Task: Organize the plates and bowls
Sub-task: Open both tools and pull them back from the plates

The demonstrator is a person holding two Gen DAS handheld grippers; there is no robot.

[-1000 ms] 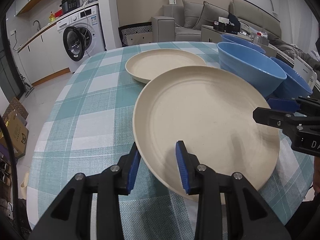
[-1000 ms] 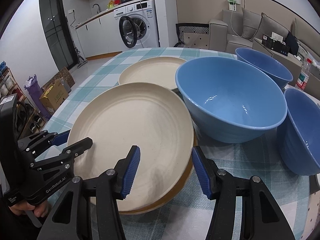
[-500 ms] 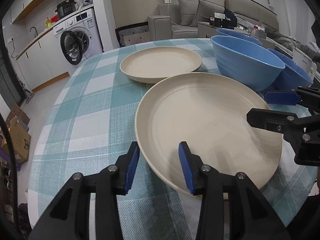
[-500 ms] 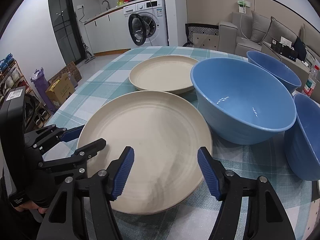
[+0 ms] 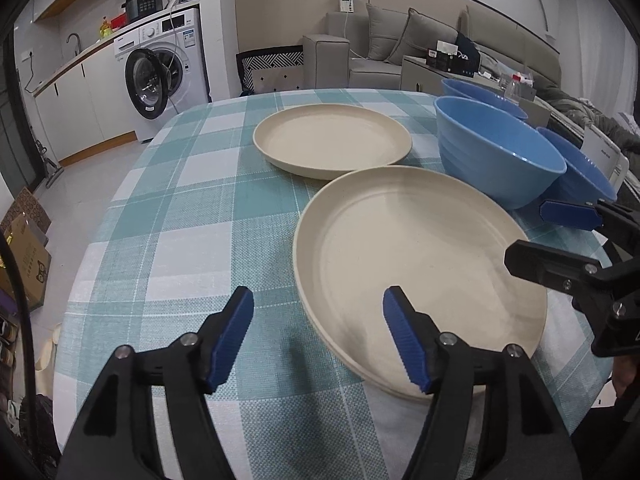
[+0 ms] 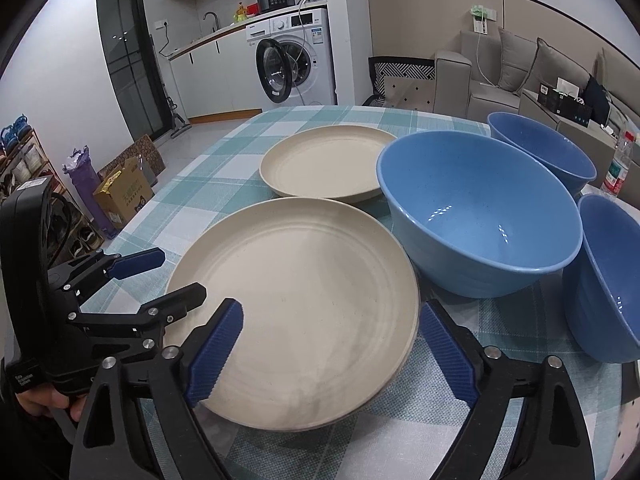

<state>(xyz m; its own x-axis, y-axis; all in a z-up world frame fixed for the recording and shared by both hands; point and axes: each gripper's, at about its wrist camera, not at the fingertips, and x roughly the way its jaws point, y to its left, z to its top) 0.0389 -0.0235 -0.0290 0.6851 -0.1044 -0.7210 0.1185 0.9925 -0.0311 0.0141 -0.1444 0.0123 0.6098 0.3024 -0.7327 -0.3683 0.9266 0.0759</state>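
Note:
A large cream plate [image 5: 420, 264] [image 6: 296, 280] lies flat on the checked tablecloth, close to me. My left gripper [image 5: 320, 340] [image 6: 168, 278] straddles the plate's left rim. Its jaws are opening and the pads stand clear of the rim. My right gripper [image 6: 332, 350] [image 5: 540, 236] sits at the plate's right side with its jaws opening wide, touching nothing. A second cream plate [image 5: 332, 142] [image 6: 324, 164] lies farther back. Three blue bowls stand to the right: a big one [image 6: 476, 212] [image 5: 496, 152], one behind it [image 6: 540, 148], one at the right edge [image 6: 608, 280].
The round table [image 5: 180, 240] drops off at the left and near edges. Beyond it stand a washing machine [image 5: 164, 76], a grey sofa [image 6: 500, 76] and cardboard boxes [image 6: 124, 192] on the floor. A water bottle [image 6: 616, 168] stands past the bowls. A hand [image 6: 36, 400] holds the left gripper.
Both grippers' jaws have spread apart and come off the near plate's rim. The plate, lifted and tilted before, now lies flat on the cloth.

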